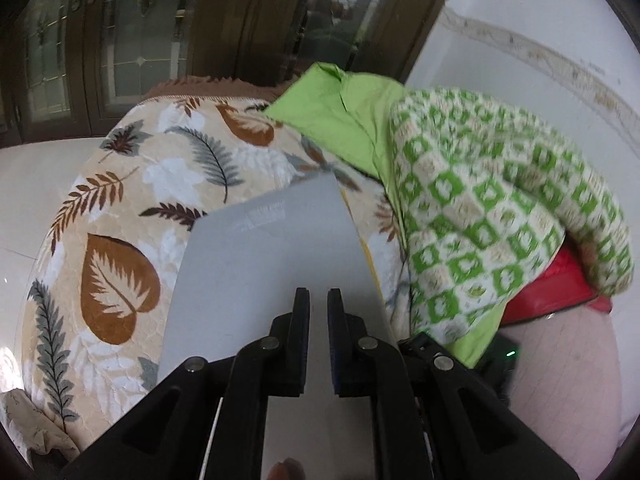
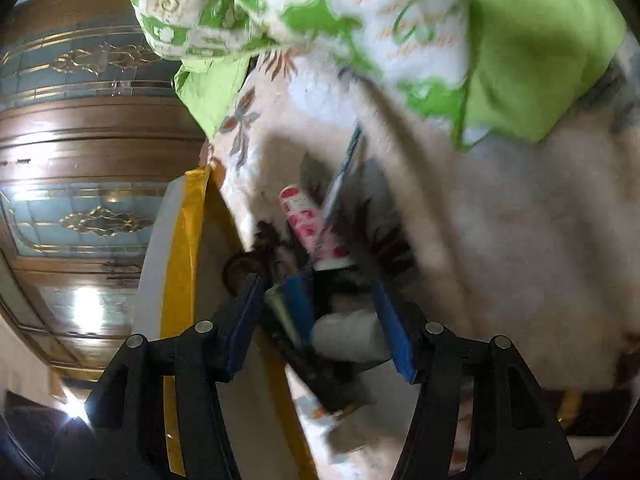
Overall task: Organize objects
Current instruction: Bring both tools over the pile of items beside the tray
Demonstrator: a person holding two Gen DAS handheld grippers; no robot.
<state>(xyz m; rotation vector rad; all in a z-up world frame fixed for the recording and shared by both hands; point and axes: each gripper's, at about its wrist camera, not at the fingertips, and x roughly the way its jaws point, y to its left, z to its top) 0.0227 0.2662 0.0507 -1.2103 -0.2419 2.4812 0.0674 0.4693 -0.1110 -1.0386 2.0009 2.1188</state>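
The left gripper [image 1: 318,300] is clamped on a flat grey plastic bag [image 1: 276,248], held above the leaf-patterned beige quilted cover [image 1: 120,208]. The right gripper [image 2: 316,308] stands spread wide, nothing pinched, just before a pink-and-white floral tube [image 2: 310,226] lying on that cover. A green-and-white patterned blanket [image 1: 492,208] is heaped on the cover's far side.

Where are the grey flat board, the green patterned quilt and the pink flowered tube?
grey flat board [image 1: 272,256], left wrist view, bare middle.
green patterned quilt [image 1: 492,208], left wrist view, patterned face.
pink flowered tube [image 2: 310,226], right wrist view, tube body.
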